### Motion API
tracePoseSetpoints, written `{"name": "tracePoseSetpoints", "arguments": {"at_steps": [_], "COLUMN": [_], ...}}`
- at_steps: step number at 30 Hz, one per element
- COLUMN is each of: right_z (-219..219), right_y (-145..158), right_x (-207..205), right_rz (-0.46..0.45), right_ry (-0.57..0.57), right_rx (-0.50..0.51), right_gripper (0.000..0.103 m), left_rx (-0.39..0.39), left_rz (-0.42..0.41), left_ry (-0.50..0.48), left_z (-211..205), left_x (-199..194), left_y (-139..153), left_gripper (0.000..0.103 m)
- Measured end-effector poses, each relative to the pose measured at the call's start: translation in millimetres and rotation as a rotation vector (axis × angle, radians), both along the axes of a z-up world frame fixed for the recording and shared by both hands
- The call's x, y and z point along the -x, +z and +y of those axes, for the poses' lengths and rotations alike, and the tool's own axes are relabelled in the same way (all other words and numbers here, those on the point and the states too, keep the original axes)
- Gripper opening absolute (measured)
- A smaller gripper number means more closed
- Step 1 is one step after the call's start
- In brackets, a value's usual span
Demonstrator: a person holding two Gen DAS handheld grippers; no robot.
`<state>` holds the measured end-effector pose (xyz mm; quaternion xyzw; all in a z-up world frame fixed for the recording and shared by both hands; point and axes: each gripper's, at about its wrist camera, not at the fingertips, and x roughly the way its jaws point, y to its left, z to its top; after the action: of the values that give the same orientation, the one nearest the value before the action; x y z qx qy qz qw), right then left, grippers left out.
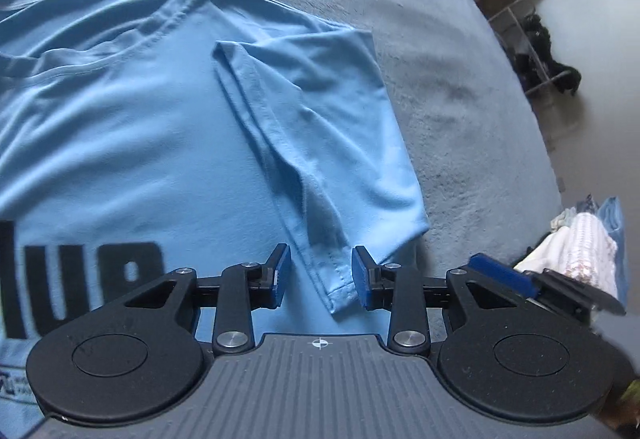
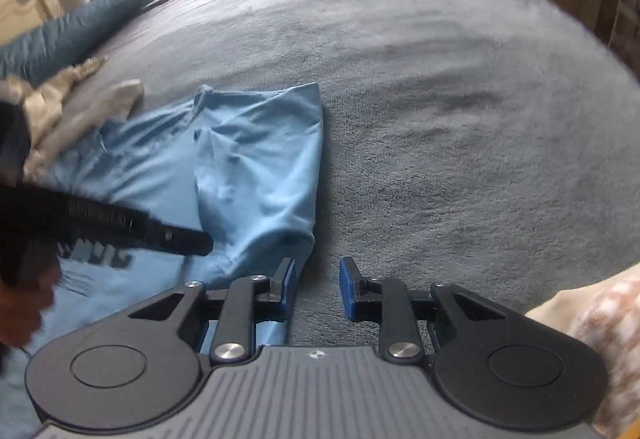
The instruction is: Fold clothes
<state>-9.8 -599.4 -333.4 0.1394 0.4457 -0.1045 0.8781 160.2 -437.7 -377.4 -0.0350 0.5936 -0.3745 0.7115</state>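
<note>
Two hand-held grippers hang over a light blue T-shirt [image 1: 120,143] spread flat on a bed covered with a grey-blue blanket [image 1: 460,87]. Nearest in the left wrist view, the left gripper [image 1: 320,275] has its blue pads parted, with the hemmed end of the shirt's folded-in sleeve [image 1: 320,159] lying between them; the pads do not press on the cloth. The sleeve runs from there up and away across the shirt's chest, its outer edge lying along the blanket on the right. Dark block lettering [image 1: 80,279] shows on the shirt's front at near left, and the round collar [image 1: 132,27] lies at the far left. In the right wrist view, the right gripper [image 2: 317,289] also stands partly spread and holds nothing, its gap over bare blanket just off the shirt's right edge, its left pad above the blue cloth. The other tool crosses that view from the left as a dark bar above the shirt. A pale garment [image 2: 68,99] lies crumpled beyond the shirt at far left, with a teal pillow [image 2: 72,27] behind it. Past the bed's right side, a pile of clothes [image 1: 580,239] sits near the floor, and a wire rack [image 1: 524,43] stands farther back.
</note>
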Motion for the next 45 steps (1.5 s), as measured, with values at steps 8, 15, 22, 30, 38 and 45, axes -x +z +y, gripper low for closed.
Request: {"name": "tracePoseSetpoints", "arguments": {"at_steps": [8, 15, 22, 30, 38, 45], "right_z": [3.0, -2.9, 5.1, 15.7, 12.9, 23.0], "right_y": [-21.9, -37.9, -37.8, -37.4, -16.4, -6.5], "right_x": [-14.0, -20.8, -19.4, -20.7, -9.0, -26.7], "right_rz": [-0.068, -0.063, -0.049, -0.032, -0.080, -0.170], "right_ry": [0.027, 0.012, 0.030, 0.089, 0.080, 0.141], "right_rx": [0.028, 0.000, 0.058, 0.151, 0.140, 0.095], "right_gripper": [0.027, 0.024, 0.023, 0.023, 0.023, 0.023], "left_rx": [-0.062, -0.101, -0.100, -0.013, 0.045, -0.047], "left_rz": [-0.128, -0.198, -0.174, -0.139, -0.193, -0.248], "left_ry": [-0.017, -0.004, 0.016, 0.152, 0.134, 0.028], "left_z": [-12.9, -7.3, 5.4, 28.0, 23.0, -2.9], "left_x": [6.6, 12.3, 11.6, -14.8, -22.9, -36.2], "left_y": [0.1, 4.4, 7.0, 21.9, 32.3, -0.4], "left_gripper": [0.007, 0.003, 0.012, 0.023, 0.025, 0.025]}}
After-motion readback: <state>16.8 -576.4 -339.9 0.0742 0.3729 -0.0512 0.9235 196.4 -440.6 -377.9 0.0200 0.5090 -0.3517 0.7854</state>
